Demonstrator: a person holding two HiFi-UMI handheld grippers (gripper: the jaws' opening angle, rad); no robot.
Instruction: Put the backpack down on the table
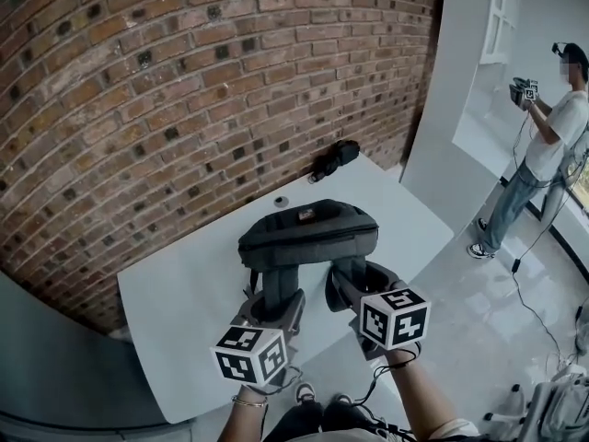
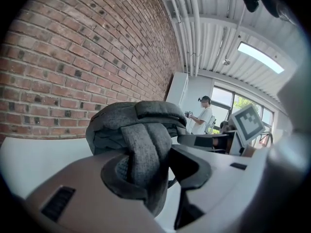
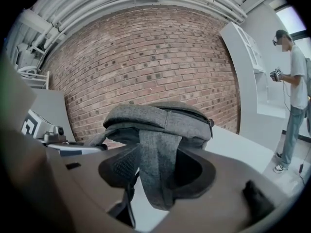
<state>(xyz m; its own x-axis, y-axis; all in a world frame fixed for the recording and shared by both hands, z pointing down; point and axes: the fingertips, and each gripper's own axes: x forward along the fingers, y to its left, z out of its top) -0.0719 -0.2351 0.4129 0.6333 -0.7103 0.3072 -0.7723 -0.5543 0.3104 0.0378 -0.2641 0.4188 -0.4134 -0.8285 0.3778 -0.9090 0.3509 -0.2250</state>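
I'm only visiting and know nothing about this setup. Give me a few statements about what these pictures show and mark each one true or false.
1. The backpack is grey. True.
2. The left tool grips the left strap, and the right tool grips the right strap. True.
3. The wall is smooth white plaster. False: the wall behind the table is brick.
4. Nobody else is in the room. False: a person in a white T-shirt stands at the right of the head view.
5. A dark object lies at the table's far end. True.
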